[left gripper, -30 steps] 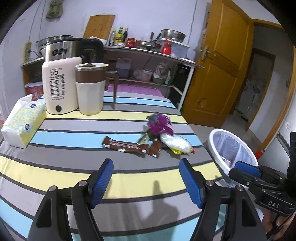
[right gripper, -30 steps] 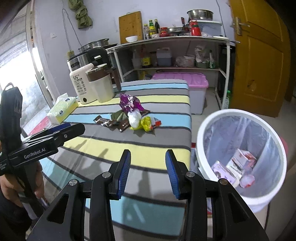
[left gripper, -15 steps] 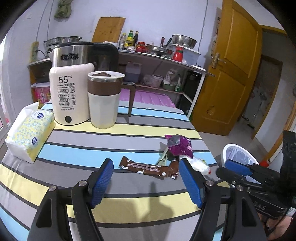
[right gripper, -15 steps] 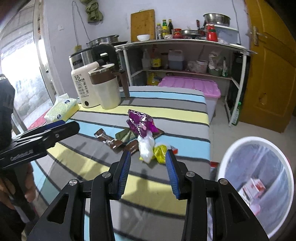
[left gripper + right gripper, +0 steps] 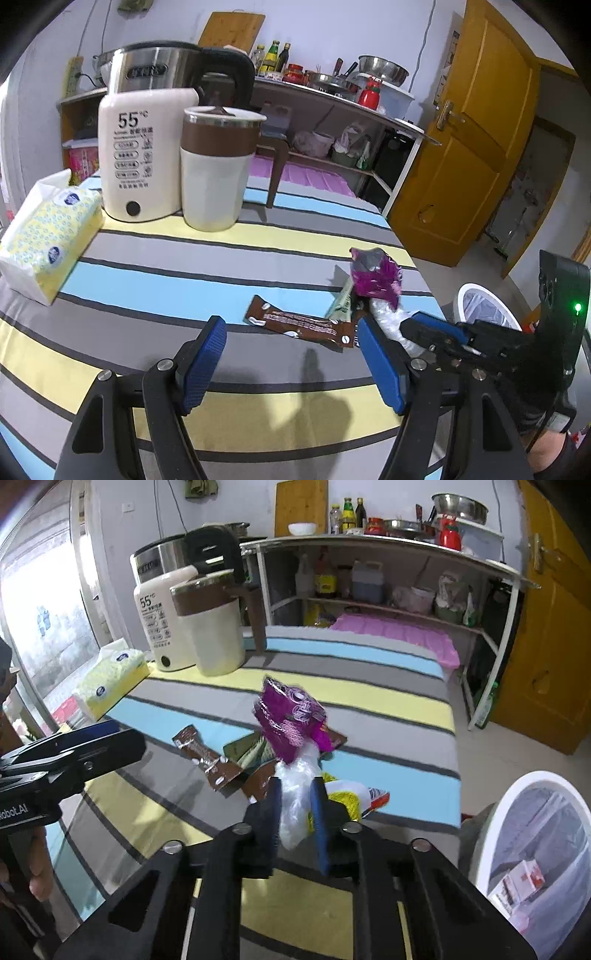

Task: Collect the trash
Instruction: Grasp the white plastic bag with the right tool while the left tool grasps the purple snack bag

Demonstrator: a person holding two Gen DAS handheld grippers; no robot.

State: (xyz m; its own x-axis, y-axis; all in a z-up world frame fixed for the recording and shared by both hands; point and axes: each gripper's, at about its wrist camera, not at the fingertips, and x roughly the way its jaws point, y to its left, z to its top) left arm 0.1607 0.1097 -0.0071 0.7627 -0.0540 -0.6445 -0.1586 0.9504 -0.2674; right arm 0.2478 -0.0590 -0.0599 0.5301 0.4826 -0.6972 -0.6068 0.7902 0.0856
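A heap of wrappers lies on the striped table: a purple packet, a brown bar wrapper, a green wrapper, a yellow packet and a clear plastic bag. My right gripper has closed on the clear plastic bag, which is pinched between its blue pads; it also shows in the left wrist view. My left gripper is open and empty, just in front of the brown bar wrapper. The white trash bin stands on the floor to the right with cartons inside.
A white kettle, a brown-and-cream mug and a tissue pack stand at the table's far left. A shelf unit and a pink crate are behind the table. A yellow door is at right.
Both grippers have moved forward to the wrapper heap. My right gripper's jaws have narrowed from open onto the clear plastic bag. The left gripper stays open.
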